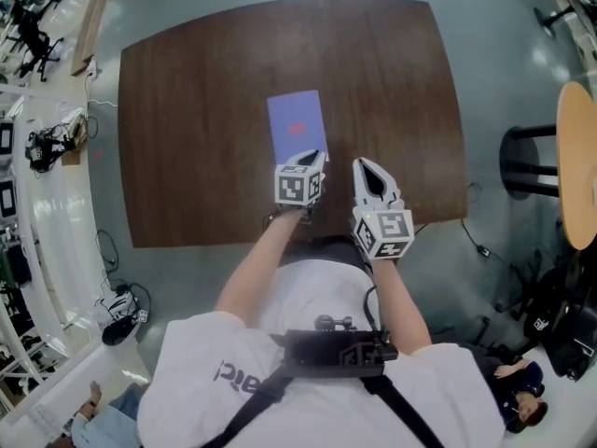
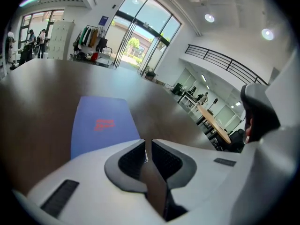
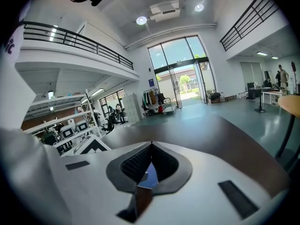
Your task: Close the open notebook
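The notebook (image 1: 297, 124) lies shut and flat on the dark brown table (image 1: 196, 129), blue cover up with a small red label (image 2: 104, 124). In the left gripper view the notebook (image 2: 98, 125) sits just beyond the jaws. My left gripper (image 1: 315, 155) hovers at the notebook's near right corner, jaws shut to a thin slit with nothing between them (image 2: 146, 143). My right gripper (image 1: 363, 164) hangs to the right of the notebook, off its cover, with its tips meeting (image 3: 150, 145) and nothing held.
The table's near edge (image 1: 280, 239) runs just below both grippers. A round wooden table (image 1: 578, 161) and a black stool base (image 1: 527, 157) stand on the floor to the right. Shelves with equipment (image 1: 37, 138) line the left side.
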Tool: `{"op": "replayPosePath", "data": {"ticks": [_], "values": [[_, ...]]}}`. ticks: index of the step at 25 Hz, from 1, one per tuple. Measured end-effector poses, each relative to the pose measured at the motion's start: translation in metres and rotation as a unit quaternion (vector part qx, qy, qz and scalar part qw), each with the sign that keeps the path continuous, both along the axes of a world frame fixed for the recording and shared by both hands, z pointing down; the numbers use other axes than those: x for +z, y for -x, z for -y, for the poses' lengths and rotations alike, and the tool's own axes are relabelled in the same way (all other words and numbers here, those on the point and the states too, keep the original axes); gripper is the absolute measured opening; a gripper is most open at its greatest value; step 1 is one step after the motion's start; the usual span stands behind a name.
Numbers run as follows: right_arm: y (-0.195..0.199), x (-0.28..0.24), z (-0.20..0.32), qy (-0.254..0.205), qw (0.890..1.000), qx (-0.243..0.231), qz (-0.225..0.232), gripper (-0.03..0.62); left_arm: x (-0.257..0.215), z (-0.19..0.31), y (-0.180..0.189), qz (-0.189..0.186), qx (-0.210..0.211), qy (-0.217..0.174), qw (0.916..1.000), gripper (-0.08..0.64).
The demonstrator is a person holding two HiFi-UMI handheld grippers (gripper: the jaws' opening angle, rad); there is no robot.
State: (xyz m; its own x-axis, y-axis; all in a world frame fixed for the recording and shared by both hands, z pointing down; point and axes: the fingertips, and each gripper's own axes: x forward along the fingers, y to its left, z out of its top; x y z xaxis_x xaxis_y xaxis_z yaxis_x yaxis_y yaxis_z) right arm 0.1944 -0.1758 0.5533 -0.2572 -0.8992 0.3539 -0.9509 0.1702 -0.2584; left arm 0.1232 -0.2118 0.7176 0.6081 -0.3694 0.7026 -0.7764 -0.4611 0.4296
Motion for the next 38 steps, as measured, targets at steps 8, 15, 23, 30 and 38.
{"op": "replayPosePath", "data": {"ticks": [8,15,23,30,38], "values": [[0.033,-0.032,0.004,-0.033,0.999,-0.015,-0.011,0.003,-0.097,0.005,0.044,-0.042,-0.03,-0.11,0.9926,0.026],[0.071,-0.074,0.009,-0.077,0.996,-0.042,-0.028,0.003,-0.204,0.004,0.088,-0.041,-0.057,-0.279,0.9577,0.025],[0.12,-0.121,-0.002,-0.131,0.988,-0.066,-0.044,0.003,-0.266,-0.023,0.141,-0.028,-0.1,-0.375,0.9211,0.008],[0.145,-0.128,-0.004,-0.141,0.986,-0.07,-0.052,0.003,-0.279,-0.027,0.16,-0.03,-0.108,-0.396,0.9115,0.008],[0.151,-0.135,-0.009,-0.15,0.985,-0.061,-0.06,0.003,-0.292,-0.028,0.169,-0.028,-0.102,-0.415,0.9035,0.008]]}}
